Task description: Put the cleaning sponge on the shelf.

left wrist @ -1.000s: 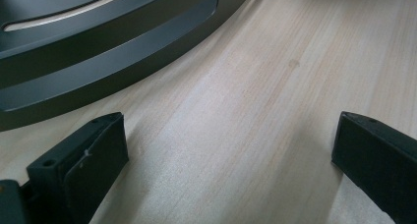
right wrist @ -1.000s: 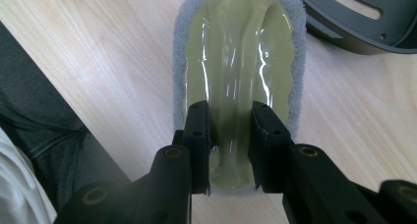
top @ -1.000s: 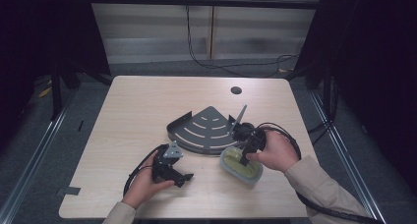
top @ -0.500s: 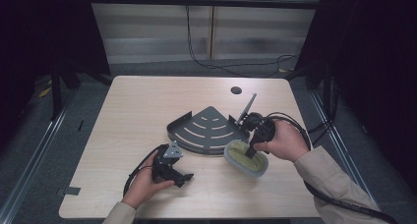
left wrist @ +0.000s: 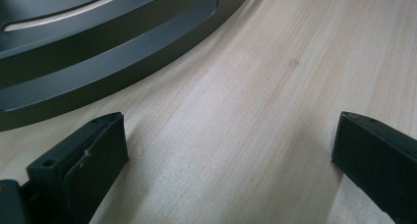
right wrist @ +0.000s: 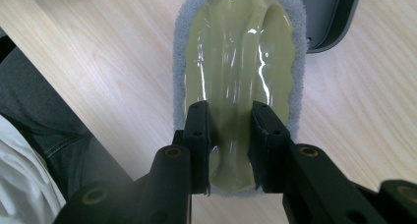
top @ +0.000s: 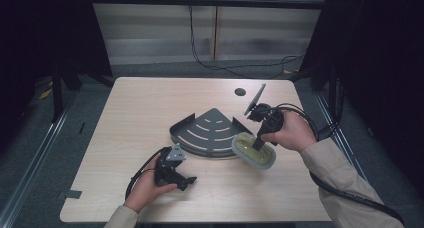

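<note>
On the pale wood surface (top: 150, 113) lies a dark grey fan-shaped rack (top: 205, 133) with curved slots and a low rim, near the middle. Just right of it, at its curved edge, is an oval sponge (top: 253, 150): a glossy yellow-green top with a raised ridge along its length, bordered by a grey scouring layer. In the high view it is tilted, its near end up, and whether its far end touches the surface or the rack cannot be told. The right gripper (right wrist: 230, 135) holds it: in the right gripper view its fingers (right wrist: 198, 135) are narrow, pinching the ridge at the sponge's near end, with the rack's rim beyond the far end. The right hand (top: 290, 134) grips that tool from the right side. The left gripper (top: 184, 180) sits low at the near left of the surface in the left hand (top: 147, 188), apart from the rack. In the left gripper view its fingers (left wrist: 93, 155) stand wide with only bare wood between them, and the rack's curved rim crosses the upper left. A small dark round hole (top: 240, 92) marks the far side of the surface.
</note>
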A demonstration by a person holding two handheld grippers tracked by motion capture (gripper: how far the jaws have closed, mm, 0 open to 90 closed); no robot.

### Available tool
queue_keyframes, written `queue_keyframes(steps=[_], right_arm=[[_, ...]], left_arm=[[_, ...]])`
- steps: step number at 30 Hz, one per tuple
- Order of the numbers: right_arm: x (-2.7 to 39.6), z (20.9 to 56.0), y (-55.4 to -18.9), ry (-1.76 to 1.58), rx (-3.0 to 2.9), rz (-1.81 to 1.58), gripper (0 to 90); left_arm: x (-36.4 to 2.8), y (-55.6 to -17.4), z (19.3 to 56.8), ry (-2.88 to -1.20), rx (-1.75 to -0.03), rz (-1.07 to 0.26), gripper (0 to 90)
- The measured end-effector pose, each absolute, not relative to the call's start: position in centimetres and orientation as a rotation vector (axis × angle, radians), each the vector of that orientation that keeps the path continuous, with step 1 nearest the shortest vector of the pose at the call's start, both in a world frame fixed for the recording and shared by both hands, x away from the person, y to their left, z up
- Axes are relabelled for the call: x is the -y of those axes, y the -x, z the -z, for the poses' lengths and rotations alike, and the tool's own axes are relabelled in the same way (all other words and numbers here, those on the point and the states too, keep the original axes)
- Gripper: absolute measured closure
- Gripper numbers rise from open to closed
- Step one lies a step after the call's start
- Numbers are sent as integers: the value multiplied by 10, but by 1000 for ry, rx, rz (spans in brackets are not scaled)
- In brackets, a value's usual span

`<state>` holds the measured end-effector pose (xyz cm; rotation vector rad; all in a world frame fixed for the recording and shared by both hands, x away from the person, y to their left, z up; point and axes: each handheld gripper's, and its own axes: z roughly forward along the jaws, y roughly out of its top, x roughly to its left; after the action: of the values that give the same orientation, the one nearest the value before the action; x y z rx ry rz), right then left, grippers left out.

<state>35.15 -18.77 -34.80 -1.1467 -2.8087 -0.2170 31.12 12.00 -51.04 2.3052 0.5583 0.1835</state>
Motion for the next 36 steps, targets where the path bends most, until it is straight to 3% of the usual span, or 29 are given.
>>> queue_keyframes(steps=[36], right_arm=[[172,338,-405,1267,2807,202,715]], left_arm=[[-120,-311,511,-2300,-563,-183,0]])
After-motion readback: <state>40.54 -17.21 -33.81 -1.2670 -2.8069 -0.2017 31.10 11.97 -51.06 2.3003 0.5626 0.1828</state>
